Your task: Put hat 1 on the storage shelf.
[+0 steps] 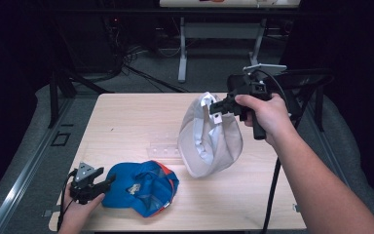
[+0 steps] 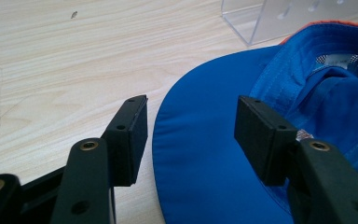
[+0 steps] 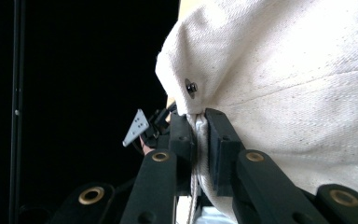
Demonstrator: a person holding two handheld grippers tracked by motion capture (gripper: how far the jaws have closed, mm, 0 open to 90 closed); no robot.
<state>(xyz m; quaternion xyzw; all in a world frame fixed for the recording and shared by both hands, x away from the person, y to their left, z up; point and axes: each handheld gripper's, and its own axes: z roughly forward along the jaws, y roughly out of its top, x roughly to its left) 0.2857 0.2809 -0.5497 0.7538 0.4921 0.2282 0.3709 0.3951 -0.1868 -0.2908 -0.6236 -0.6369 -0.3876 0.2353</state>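
Note:
A cream cap [image 1: 209, 141] hangs above the table's right half, its inside turned toward me. My right gripper [image 1: 217, 108] is shut on its rim; in the right gripper view the jaws pinch the cream cap [image 3: 279, 79] fabric at the right gripper [image 3: 198, 140]. A blue cap [image 1: 143, 187] with an orange edge lies upside down at the front left. My left gripper [image 1: 108, 181] rests beside its brim, open. In the left gripper view the blue cap [image 2: 205, 158] brim lies between the spread jaws of the left gripper [image 2: 191, 128], untouched by the pads.
A clear plastic stand [image 1: 164, 150] lies on the wooden table [image 1: 126, 122] between the two caps, and the clear plastic stand [image 2: 284, 18] also appears beyond the blue cap. A desk frame [image 1: 182, 53] and cables stand on the floor beyond the table.

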